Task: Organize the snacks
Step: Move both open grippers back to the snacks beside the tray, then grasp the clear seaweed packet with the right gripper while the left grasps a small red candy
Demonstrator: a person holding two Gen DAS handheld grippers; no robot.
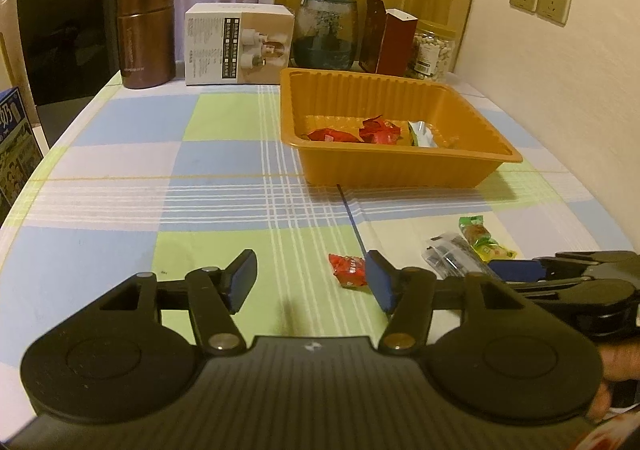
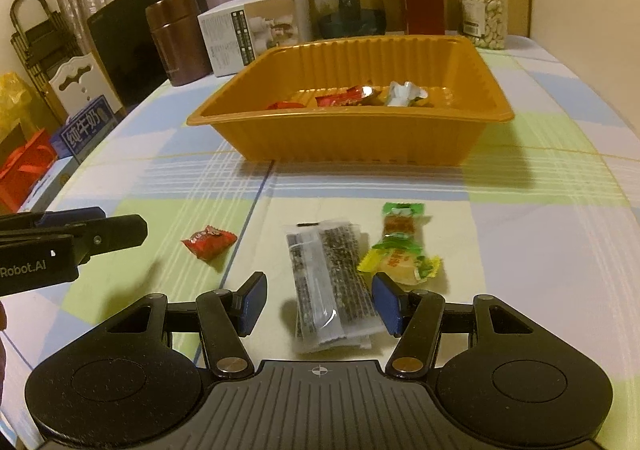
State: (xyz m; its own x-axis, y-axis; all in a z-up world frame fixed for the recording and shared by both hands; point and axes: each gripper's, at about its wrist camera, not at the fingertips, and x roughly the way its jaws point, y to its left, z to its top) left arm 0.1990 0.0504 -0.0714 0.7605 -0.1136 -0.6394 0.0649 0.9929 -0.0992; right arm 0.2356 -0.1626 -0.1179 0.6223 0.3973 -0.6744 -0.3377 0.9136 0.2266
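An orange tray [image 1: 404, 174] [image 2: 352, 138] holds red-wrapped snacks [image 1: 378, 130] [image 2: 340, 98] and a silver one [image 2: 404, 94]. On the checked cloth lie a small red candy [image 1: 349, 270] [image 2: 209, 242], a clear seaweed packet [image 2: 332, 282] [image 1: 450, 256] and a green-yellow snack [image 2: 400, 250] [image 1: 482, 238]. My left gripper [image 1: 312, 282] is open and empty, the red candy just inside its right finger. My right gripper [image 2: 320, 304] is open, its fingers on either side of the seaweed packet's near end.
At the table's back stand a brown canister [image 1: 146, 34], a white box [image 1: 238, 44], a glass jar [image 1: 326, 32], a red carton [image 1: 388, 40] and a nut jar [image 1: 432, 50]. A black chair back [image 1: 68, 30] is at the left. A wall lies to the right.
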